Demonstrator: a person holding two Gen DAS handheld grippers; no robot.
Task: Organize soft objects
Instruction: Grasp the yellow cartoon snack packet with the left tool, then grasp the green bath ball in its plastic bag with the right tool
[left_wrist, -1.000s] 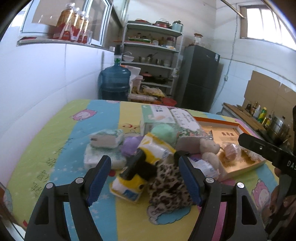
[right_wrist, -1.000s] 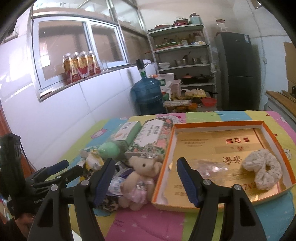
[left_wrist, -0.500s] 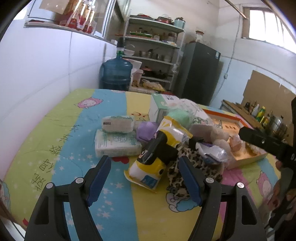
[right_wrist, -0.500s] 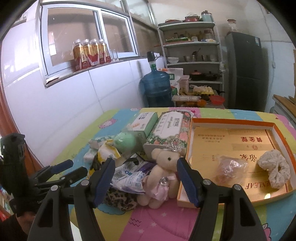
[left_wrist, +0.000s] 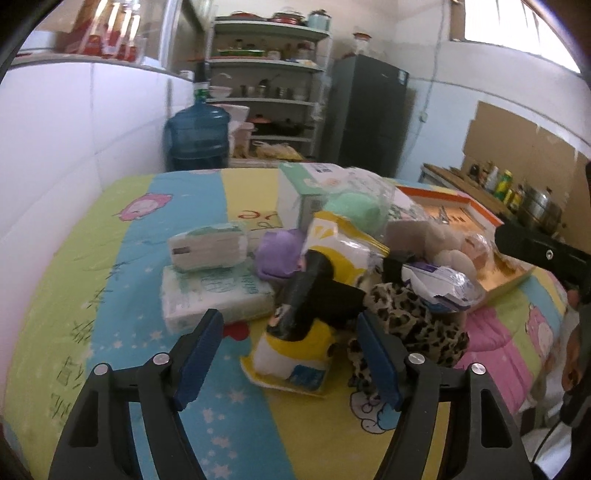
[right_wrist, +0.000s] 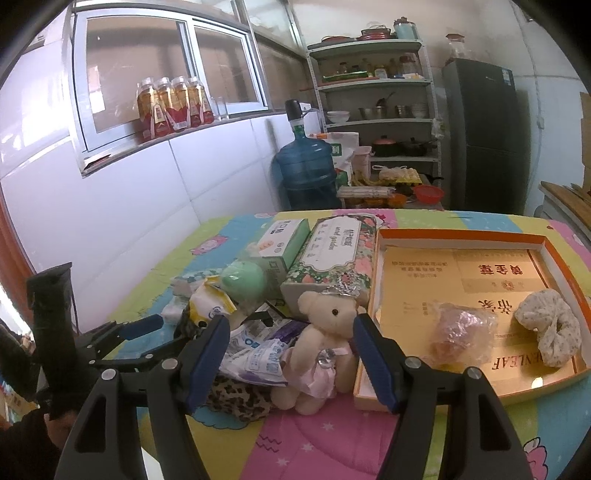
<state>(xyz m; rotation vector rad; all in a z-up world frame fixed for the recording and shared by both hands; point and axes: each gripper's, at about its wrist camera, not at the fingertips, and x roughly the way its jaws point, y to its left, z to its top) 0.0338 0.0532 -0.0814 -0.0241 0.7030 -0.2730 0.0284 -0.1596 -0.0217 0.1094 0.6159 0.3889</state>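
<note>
A heap of soft things lies on the colourful quilt. A yellow-and-white pack (left_wrist: 295, 354) with a black item (left_wrist: 317, 291) on it sits just past my left gripper (left_wrist: 289, 321). Its jaws are closing with that pack framed between the blue pads, untouched. A leopard-print cloth (left_wrist: 410, 321) lies to its right, a purple soft lump (left_wrist: 277, 254) and two tissue packs (left_wrist: 214, 299) to its left. My right gripper (right_wrist: 291, 325) is open, with the beige teddy bear (right_wrist: 325, 332) beyond its tips. The orange-rimmed box tray (right_wrist: 554, 254) holds a white scrunchie (right_wrist: 550, 325) and a pinkish wrapped thing (right_wrist: 461, 328).
A green tissue box (right_wrist: 284, 240) and a floral box (right_wrist: 332, 254) stand behind the heap, with a green ball (right_wrist: 243, 280) in front. The white wall bounds the quilt's left side. A blue water jug (right_wrist: 306, 170), shelves and a dark fridge stand beyond.
My left gripper has dropped and come nearer the heap, so the yellow pack now sits lower between its fingers. The right view shifted slightly at first, then held still.
</note>
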